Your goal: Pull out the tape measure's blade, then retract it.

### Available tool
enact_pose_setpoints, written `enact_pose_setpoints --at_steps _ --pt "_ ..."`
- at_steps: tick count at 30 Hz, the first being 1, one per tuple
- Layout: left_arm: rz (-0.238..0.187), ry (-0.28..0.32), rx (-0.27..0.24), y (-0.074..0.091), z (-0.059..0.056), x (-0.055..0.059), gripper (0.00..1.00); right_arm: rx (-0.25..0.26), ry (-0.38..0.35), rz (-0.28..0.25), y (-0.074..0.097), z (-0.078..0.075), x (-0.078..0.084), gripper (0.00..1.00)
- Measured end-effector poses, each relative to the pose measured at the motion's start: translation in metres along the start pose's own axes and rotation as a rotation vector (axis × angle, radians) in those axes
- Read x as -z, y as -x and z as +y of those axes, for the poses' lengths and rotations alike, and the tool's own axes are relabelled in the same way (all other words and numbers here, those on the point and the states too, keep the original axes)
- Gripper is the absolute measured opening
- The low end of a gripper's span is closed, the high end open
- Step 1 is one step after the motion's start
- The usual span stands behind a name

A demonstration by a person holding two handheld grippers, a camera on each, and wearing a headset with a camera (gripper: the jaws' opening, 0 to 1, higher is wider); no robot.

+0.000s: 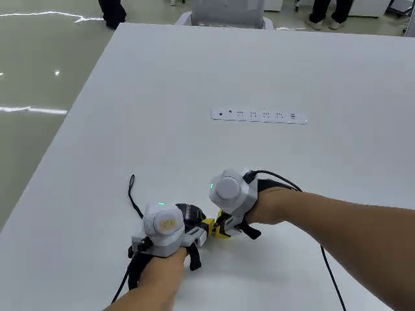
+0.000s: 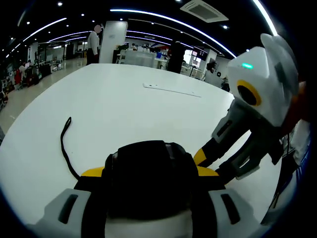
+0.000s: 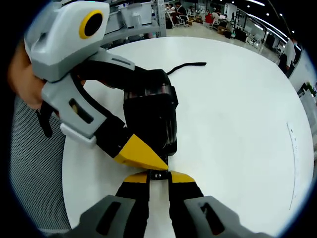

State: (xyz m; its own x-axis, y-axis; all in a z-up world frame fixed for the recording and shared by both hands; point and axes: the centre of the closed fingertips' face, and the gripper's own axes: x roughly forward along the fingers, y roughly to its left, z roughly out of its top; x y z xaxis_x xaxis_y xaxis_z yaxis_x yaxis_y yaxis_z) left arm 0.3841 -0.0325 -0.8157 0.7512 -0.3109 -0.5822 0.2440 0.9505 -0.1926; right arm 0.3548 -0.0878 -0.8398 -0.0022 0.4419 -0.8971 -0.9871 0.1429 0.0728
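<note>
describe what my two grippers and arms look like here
The left gripper and right gripper match: rounded white bodies with a small green light, grey finger bases, black jaws ending in yellow tips. A black cable trails from each. The forearms are bare, with no sleeves.

your left tool (image 1: 204, 228): white round housing; black jaws; yellow tips | your right tool (image 1: 222, 228): same build; green light; black cable (image 1: 327, 262)

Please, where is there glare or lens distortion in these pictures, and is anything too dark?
Head view: lamp glare streaks the floor; table evenly lit. Left gripper view: fisheye bends the ceiling lights; tape measure dark, detail lost. Right gripper view: table rim curved, tape measure sharp.
</note>
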Motion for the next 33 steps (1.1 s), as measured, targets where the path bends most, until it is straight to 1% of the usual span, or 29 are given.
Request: enact_pose_setpoints --at_steps 3,9,11,14,16,21,22,23,24,25,26,30,31,32,33 --pt "0.000 0.002 0.001 0.000 0.000 0.000 0.66 0.003 0.005 -0.013 -0.001 0.000 -0.003 0.13" --pt "-0.001 0.005 0.002 0.001 0.001 0.000 0.66 0.008 0.005 -0.020 -0.002 0.001 -0.006 0.13" --pt "-0.001 0.005 0.004 0.001 0.000 0.000 0.66 0.010 0.005 -0.032 -0.002 0.001 -0.008 0.13" --pt "-0.001 0.009 0.005 0.001 0.000 0.000 0.66 0.011 0.000 -0.056 -0.003 0.001 -0.010 0.13" --pt "-0.001 0.011 0.006 0.001 0.000 0.000 0.66 0.012 -0.009 -0.086 -0.005 0.000 -0.012 0.13" --pt "-0.002 0.017 0.008 0.001 -0.001 -0.001 0.66 0.013 -0.005 -0.107 -0.004 0.001 -0.013 0.14" --pt "-0.003 0.019 0.008 0.001 0.000 -0.001 0.66 0.010 0.001 -0.122 -0.004 0.002 -0.013 0.14" --pt "-0.002 0.018 0.010 0.001 -0.001 -0.001 0.66 0.005 0.015 -0.149 -0.005 0.003 -0.016 0.14" --pt "-0.001 0.016 0.010 0.001 -0.001 0.000 0.66 0.008 0.022 -0.155 -0.004 0.002 -0.015 0.14" --pt "-0.002 0.017 0.010 0.002 -0.001 0.000 0.66 0.002 0.000 -0.171 -0.004 0.002 -0.015 0.14" --pt "-0.002 0.017 0.010 0.002 -0.001 0.000 0.66 0.002 -0.005 -0.178 -0.003 0.002 -0.015 0.14" --pt "-0.003 0.017 0.011 0.001 0.000 -0.001 0.66 0.003 0.014 -0.186 -0.004 0.003 -0.017 0.14" --pt "-0.003 0.017 0.011 0.001 -0.001 -0.001 0.66 -0.001 0.034 -0.195 -0.004 0.004 -0.017 0.14" --pt "-0.003 0.017 0.013 0.001 0.000 -0.001 0.66 -0.006 0.056 -0.222 -0.004 0.004 -0.018 0.14" --pt "-0.003 0.016 0.014 0.001 0.000 -0.001 0.66 -0.008 0.038 -0.236 -0.004 0.004 -0.018 0.14"
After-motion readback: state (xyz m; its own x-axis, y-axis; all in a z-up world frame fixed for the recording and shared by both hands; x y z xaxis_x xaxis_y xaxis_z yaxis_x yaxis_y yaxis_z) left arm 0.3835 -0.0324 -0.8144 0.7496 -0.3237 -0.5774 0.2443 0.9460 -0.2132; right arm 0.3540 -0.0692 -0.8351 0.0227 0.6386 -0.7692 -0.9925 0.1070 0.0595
